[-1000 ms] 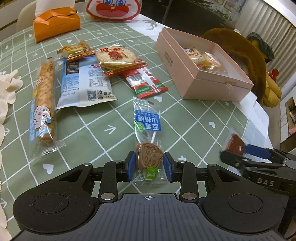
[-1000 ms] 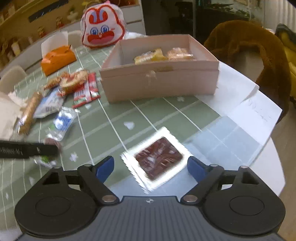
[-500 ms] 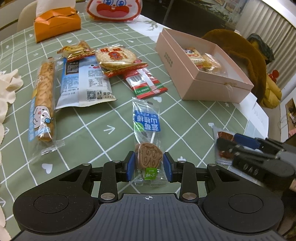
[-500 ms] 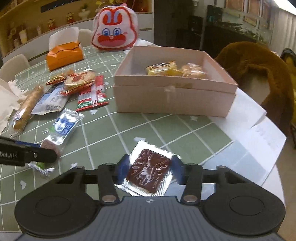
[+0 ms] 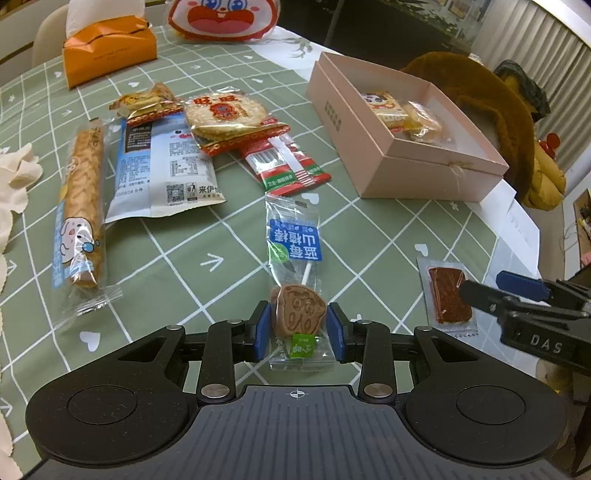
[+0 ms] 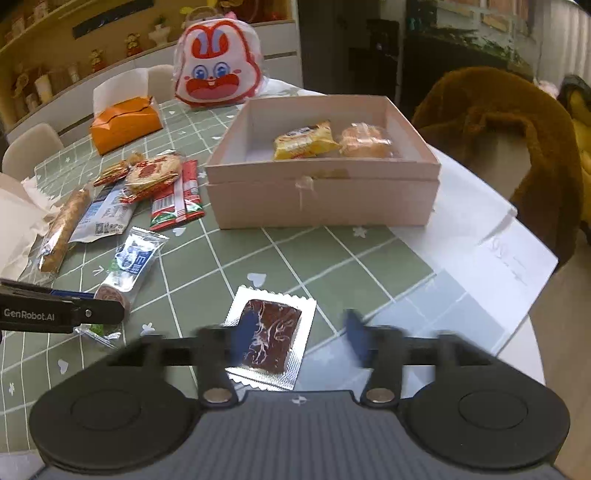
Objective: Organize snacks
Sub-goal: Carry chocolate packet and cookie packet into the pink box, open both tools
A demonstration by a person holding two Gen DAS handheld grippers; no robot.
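At the bottom centre of the left wrist view, the left gripper (image 5: pixel 298 328) pinches a wrapped lollipop (image 5: pixel 298 311), its blue pads set against either side of the brown candy disc while the clear wrapper with its blue label stretches up the frame across the green checked tablecloth (image 5: pixel 207 258). In the right wrist view, the right gripper (image 6: pixel 297 338) hangs low in the frame with its jaws opening, the fingers motion-blurred; a foil-edged square of dark red fruit leather (image 6: pixel 269 338) lies flat on the cloth between them, the left pad overlapping its left edge and the right pad clear of it. A pink open box (image 6: pixel 321 192) stands at the upper centre of that view, holding a yellow snack packet (image 6: pixel 304 142) and a clear-wrapped pastry (image 6: pixel 365 142) side by side. More snacks sit in a loose cluster at the upper left of the left wrist view: a long biscuit stick (image 5: pixel 83 206), a blue-and-white pouch (image 5: pixel 162 166), a round rice cracker (image 5: pixel 223 114) and a red-and-green sachet (image 5: pixel 288 166). An orange tissue box (image 5: pixel 107 50) and a rabbit-faced bag (image 5: pixel 223 18) stand along the table's far edge.
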